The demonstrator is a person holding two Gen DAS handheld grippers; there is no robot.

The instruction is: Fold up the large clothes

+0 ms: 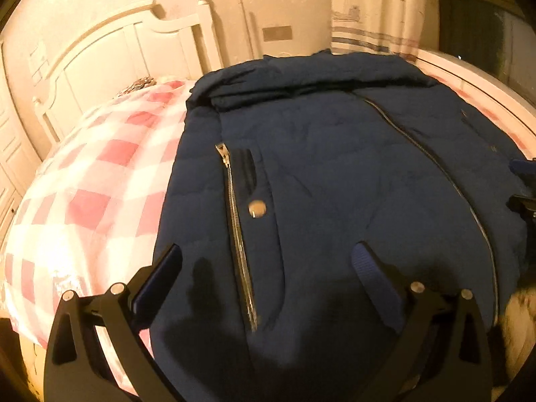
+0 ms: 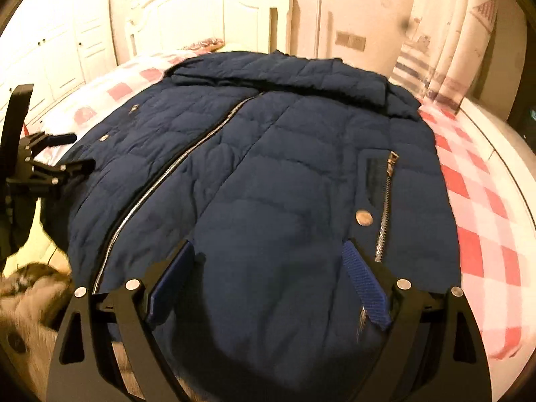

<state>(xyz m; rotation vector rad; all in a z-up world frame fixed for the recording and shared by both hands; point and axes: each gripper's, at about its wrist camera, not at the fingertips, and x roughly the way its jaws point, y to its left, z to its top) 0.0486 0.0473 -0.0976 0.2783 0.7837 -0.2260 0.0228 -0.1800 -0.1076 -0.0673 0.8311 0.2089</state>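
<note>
A navy quilted jacket (image 1: pixel 335 167) lies front up on the bed, zipped, its collar end folded over at the far side. Its main zip (image 2: pixel 187 154) runs diagonally, and a pocket zip (image 1: pixel 234 217) with a metal snap (image 1: pixel 257 208) sits near my left gripper (image 1: pixel 268 251). That gripper hovers open over the jacket's near part, with only flat fabric under its fingers. My right gripper (image 2: pixel 268 246) is likewise open above the jacket (image 2: pixel 268 167), beside the other pocket zip (image 2: pixel 385 207). Each gripper shows at the edge of the other's view: the right (image 1: pixel 522 182), the left (image 2: pixel 72 152).
The bed has a red-and-white checked cover (image 1: pixel 83 184), showing on both sides of the jacket (image 2: pixel 485 201). A white headboard (image 1: pixel 117 50) stands at the back and white wardrobe doors (image 2: pixel 57 40) at the far left. A curtain (image 2: pixel 452 43) hangs at the right. Brown fur trim (image 2: pixel 33 294) lies at the near edge.
</note>
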